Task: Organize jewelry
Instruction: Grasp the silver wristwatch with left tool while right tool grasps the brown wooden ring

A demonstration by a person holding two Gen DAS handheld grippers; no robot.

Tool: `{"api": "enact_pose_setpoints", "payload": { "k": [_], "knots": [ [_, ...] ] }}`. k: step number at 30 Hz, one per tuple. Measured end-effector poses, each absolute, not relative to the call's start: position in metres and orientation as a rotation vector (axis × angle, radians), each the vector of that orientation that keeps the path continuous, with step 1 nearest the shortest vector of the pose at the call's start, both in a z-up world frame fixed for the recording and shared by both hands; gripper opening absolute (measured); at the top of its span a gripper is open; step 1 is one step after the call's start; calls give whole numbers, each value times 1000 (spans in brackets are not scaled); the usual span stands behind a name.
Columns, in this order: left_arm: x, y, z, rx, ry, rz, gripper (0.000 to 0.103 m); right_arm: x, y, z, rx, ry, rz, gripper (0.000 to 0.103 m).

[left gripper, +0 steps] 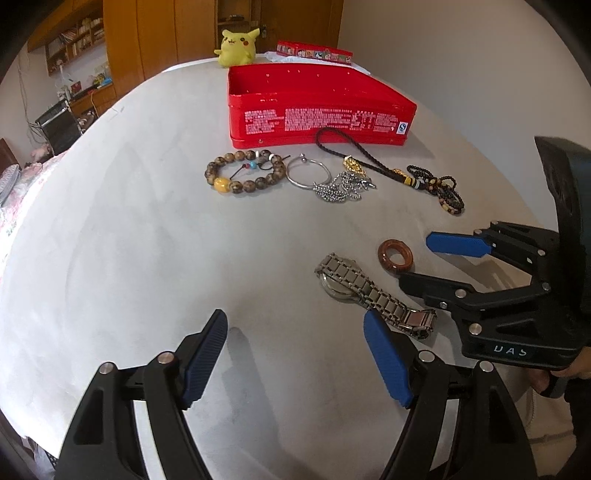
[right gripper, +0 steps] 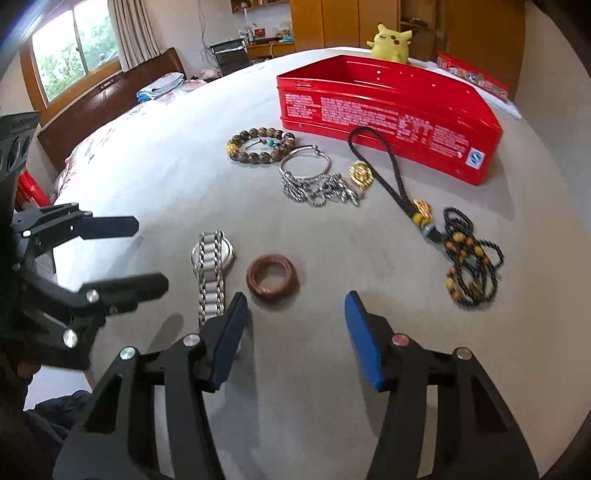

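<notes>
An open red tin box [left gripper: 321, 120] [right gripper: 391, 114] stands at the back of the grey table. In front of it lie a brown bead bracelet [left gripper: 243, 171] [right gripper: 260, 144], a silver bangle [left gripper: 308, 173] [right gripper: 304, 160], a silver chain [left gripper: 341, 188] [right gripper: 321, 190], a black cord with gold charms [left gripper: 354, 158] [right gripper: 388, 173] and a black beaded string [left gripper: 445, 190] [right gripper: 471, 258]. Nearer lie a steel watch [left gripper: 365, 290] [right gripper: 212, 266] and a brown ring [left gripper: 395, 256] [right gripper: 272, 278]. My left gripper [left gripper: 295, 332] [right gripper: 147, 254] is open and empty beside the watch. My right gripper [right gripper: 295, 310] [left gripper: 415, 254] is open, just short of the brown ring.
A yellow plush toy [left gripper: 238, 46] [right gripper: 391, 44] and a flat red printed lid [left gripper: 314, 51] [right gripper: 472, 75] sit behind the box at the table's far edge. A bed [right gripper: 110, 96] and wooden cabinets [left gripper: 155, 33] lie beyond the table.
</notes>
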State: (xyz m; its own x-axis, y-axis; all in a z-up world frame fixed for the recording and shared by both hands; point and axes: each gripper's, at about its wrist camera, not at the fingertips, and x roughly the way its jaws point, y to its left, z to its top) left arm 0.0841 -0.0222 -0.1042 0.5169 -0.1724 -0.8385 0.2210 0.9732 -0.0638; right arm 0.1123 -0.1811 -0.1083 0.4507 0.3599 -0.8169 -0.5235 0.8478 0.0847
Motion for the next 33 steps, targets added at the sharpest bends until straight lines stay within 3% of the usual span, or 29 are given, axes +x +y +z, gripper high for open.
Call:
{"api": "enact_pose_setpoints", "payload": {
  "k": [5,7,10,27,30,33],
  "knots": [
    [87,-22,-110,50,1016,-238,76,116,-170,-111,-226,937,559,52],
    [87,-24,-110,51,1016,-245,76,118,-167,-111,-244,927,564,47],
    [88,-27,-109,47,1018,-258,77,120,-166,-112,-282,909,566,29],
    [104,-69,-117,111,1056,-210,87,122,-202,-112,-164,906,612,29],
    [105,-66,-117,124,1063,-213,80,121,-204,-112,-161,903,623,29],
    [104,-58,-115,135,1066,-221,62,120,-207,-112,-157,900,633,29]
  ]
}}
